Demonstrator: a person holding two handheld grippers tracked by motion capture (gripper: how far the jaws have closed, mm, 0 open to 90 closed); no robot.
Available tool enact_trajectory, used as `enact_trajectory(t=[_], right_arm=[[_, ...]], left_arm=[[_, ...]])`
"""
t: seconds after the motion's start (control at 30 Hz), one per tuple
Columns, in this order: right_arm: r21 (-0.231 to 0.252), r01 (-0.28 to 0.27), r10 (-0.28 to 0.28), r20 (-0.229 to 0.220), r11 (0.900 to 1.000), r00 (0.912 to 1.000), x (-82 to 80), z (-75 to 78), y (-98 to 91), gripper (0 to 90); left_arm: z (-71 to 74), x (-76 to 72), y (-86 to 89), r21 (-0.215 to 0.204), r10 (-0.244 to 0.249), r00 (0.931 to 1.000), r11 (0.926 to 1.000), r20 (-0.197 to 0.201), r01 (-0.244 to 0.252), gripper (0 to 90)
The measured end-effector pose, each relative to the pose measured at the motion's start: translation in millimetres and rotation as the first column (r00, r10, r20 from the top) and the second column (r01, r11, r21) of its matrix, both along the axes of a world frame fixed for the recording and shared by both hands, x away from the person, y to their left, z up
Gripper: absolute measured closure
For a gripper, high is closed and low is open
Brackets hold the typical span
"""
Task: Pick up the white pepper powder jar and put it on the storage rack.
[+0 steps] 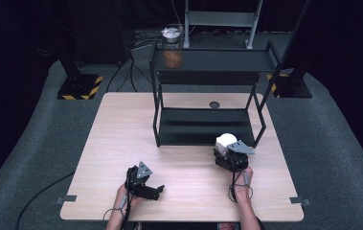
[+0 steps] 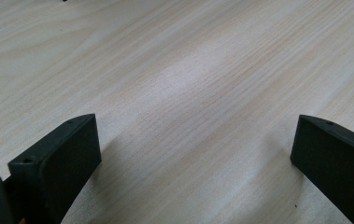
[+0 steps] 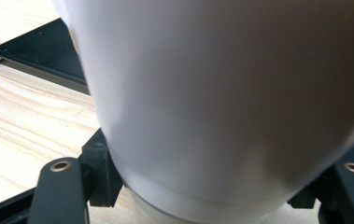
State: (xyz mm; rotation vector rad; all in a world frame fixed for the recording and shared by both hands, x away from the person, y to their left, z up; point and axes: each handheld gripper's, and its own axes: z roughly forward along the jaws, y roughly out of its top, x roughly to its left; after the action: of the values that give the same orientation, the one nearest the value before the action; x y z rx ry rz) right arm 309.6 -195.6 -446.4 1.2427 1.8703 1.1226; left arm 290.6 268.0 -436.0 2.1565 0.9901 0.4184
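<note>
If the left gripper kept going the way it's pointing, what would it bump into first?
Probably just the table. The left gripper has its fingers open with bare wood ahead between them, and it points across the tabletop toward the right. Nothing else seems to lie in its path, though depth is hard to judge.

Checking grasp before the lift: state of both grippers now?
Left gripper: jaws open, nothing between them, over the bare table.
Right gripper: jaws closed on the white cup, at the black rack.
</note>
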Motion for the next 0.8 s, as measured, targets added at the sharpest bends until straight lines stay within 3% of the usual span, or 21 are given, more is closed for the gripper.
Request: enact_trajectory(t=[0.33, 0.43, 0.5, 0.8], right_arm=[[0.019, -0.010, 0.011, -0.017, 0.9998, 0.9998, 1.1, 2.7, -3.1, 30.2], [0.003, -0.018, 0.018, -0.027, 0.9998, 0.9995, 1.7, 8.6, -2.3, 30.2], [0.018, -0.022, 0.022, -0.025, 0.9996, 0.9994, 0.9, 12.4, -4.9, 30.2], [0.033, -0.028, 0.027, 0.010, 0.9991, 0.9996, -6.2, 33.6, -13.9, 30.2]], left_arm=[[-0.1, 0.0, 0.3, -0.001, -0.002, 1.0000, 1.0000, 0.001, 0.002, 1.3], [-0.1, -0.1, 0.3, -0.001, -0.002, 1.0000, 1.0000, 0.001, 0.002, 1.3], [-0.2, -0.2, 0.2, -0.002, 0.000, 1.0000, 1.0000, 0.001, 0.000, 1.3], [-0.4, -0.5, 0.6, -0.004, 0.003, 1.0000, 1.0000, 0.002, -0.003, 2.0]])
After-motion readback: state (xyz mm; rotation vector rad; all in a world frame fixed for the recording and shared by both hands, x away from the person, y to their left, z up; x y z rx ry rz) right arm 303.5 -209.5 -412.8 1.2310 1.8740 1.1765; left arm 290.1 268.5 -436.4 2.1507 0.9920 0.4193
